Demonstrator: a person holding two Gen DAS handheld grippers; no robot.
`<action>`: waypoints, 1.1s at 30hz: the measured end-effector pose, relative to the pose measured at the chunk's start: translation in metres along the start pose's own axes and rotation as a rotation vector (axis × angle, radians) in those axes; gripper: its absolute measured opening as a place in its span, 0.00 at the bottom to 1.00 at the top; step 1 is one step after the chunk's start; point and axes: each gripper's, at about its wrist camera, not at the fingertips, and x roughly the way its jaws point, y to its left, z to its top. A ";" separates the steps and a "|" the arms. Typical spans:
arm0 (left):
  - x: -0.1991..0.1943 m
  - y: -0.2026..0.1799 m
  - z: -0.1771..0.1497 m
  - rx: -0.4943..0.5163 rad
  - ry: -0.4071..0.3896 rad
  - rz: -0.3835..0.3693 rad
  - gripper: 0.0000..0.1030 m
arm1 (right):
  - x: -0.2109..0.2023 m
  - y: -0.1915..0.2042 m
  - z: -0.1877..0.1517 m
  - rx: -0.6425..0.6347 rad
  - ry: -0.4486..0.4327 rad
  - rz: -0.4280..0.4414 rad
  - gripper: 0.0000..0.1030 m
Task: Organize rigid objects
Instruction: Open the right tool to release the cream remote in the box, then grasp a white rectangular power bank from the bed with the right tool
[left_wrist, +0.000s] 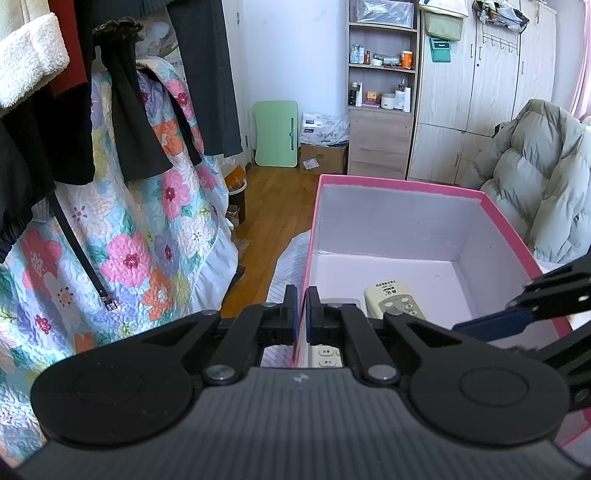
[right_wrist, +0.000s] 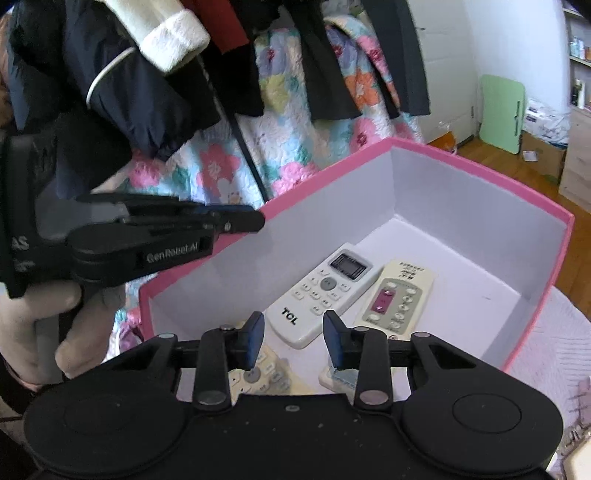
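A pink box (left_wrist: 399, 182) with a white inside stands open on a pale quilted cover. My left gripper (left_wrist: 302, 314) is shut on the box's left wall, which sits between the pads. In the right wrist view the pink box (right_wrist: 480, 170) holds a white TCL remote (right_wrist: 321, 291) and a cream remote (right_wrist: 397, 299) with a pink panel, side by side on the floor. Two more remotes (right_wrist: 262, 376) lie nearer, partly hidden under my right gripper (right_wrist: 295, 339). It hangs open over them, and its pads press on nothing. The left gripper (right_wrist: 236, 218) shows on the rim.
Dark clothes and a floral quilt (left_wrist: 147, 240) hang close on the left. A puffy grey jacket (left_wrist: 535, 177) lies right of the box. Wood floor (left_wrist: 277, 199), a green board (left_wrist: 276, 133), a cardboard carton and a shelf unit (left_wrist: 380, 85) stand beyond. A person's hand (right_wrist: 37, 314) holds the left gripper.
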 end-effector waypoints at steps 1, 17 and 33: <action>0.000 -0.001 0.000 0.003 0.001 0.002 0.03 | -0.007 -0.001 -0.001 0.011 -0.015 -0.007 0.40; -0.001 -0.003 -0.001 0.000 -0.001 0.014 0.03 | -0.142 -0.055 -0.094 0.326 -0.090 -0.355 0.47; 0.001 -0.015 0.001 0.087 0.018 0.044 0.03 | -0.075 -0.047 -0.116 0.003 0.240 -0.398 0.74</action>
